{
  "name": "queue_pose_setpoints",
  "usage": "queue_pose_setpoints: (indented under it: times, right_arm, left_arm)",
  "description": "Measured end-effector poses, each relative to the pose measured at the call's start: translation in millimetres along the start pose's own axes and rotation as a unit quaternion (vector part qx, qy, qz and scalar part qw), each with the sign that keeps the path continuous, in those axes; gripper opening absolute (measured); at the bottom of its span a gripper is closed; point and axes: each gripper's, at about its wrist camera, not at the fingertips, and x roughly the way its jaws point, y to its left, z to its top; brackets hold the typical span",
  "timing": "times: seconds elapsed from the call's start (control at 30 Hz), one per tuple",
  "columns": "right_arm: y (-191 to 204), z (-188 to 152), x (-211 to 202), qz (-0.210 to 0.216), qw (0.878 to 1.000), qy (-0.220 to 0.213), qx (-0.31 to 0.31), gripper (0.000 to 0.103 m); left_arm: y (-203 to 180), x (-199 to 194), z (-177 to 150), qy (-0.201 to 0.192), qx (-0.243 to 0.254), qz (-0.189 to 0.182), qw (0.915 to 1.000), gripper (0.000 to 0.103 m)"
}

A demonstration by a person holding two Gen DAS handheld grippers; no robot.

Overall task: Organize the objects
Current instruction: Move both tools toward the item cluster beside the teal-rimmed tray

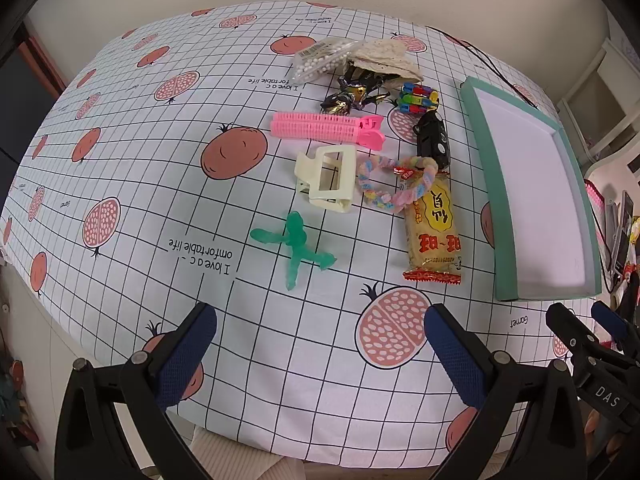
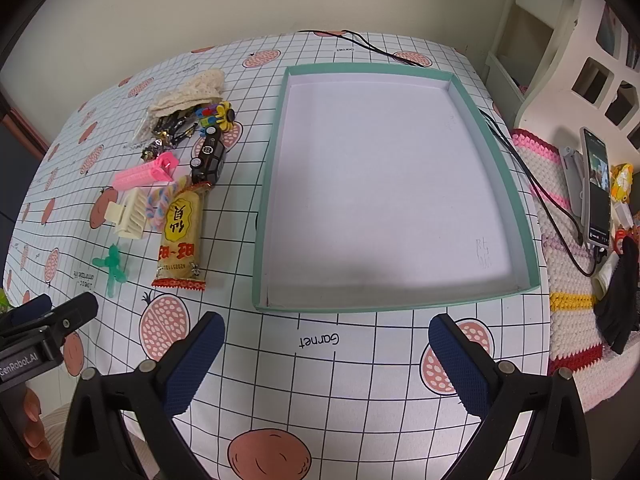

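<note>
My left gripper (image 1: 320, 344) is open and empty above the table's near edge, short of a green propeller toy (image 1: 294, 244). Beyond it lie a cream hair claw (image 1: 328, 178), a pink hair roller clip (image 1: 326, 126), a pastel braided ring (image 1: 394, 184), a yellow snack packet (image 1: 434, 226), a black toy car (image 1: 432, 138), colourful clips (image 1: 418, 98), dark foil candies (image 1: 352, 94), a bead bag (image 1: 320, 58) and a knitted cloth (image 1: 386, 58). My right gripper (image 2: 326, 346) is open and empty in front of the teal tray (image 2: 524, 216), which holds nothing. The snack packet (image 2: 180, 232) lies left of the tray.
A black cable (image 2: 380, 50) runs behind the tray and down its right side. A crocheted mat (image 2: 568, 272) with a phone (image 2: 598, 188) on a stand sits at the right. White shelving (image 2: 560, 40) stands beyond. The table (image 2: 360, 360) wears a gridded fruit-print cloth.
</note>
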Motion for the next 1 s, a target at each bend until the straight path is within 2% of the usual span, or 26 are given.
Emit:
queue_pose_setpoints:
  times: [0.3, 0.77, 0.93, 1.0]
  right_arm:
    - [0, 0, 0, 0.000, 1.000, 0.001, 0.000, 0.103]
    - [16, 11, -4, 0.050, 0.998, -0.023, -0.016, 0.103]
    - [33, 21, 4, 0.063, 0.997, -0.030, -0.025, 0.103]
    - [40, 23, 8, 0.062, 0.997, -0.032, -0.030, 0.103]
  left_arm:
    - [3, -1, -1, 0.000, 0.005, -0.002, 1.0000, 0.103]
    - [9, 3, 23, -0.019, -0.008, -0.042, 0.9989, 0.103]
    - [29, 16, 38, -0.036, -0.013, -0.027, 0.9989, 0.103]
    - [43, 25, 43, -0.032, -0.028, -0.017, 0.9990, 0.103]
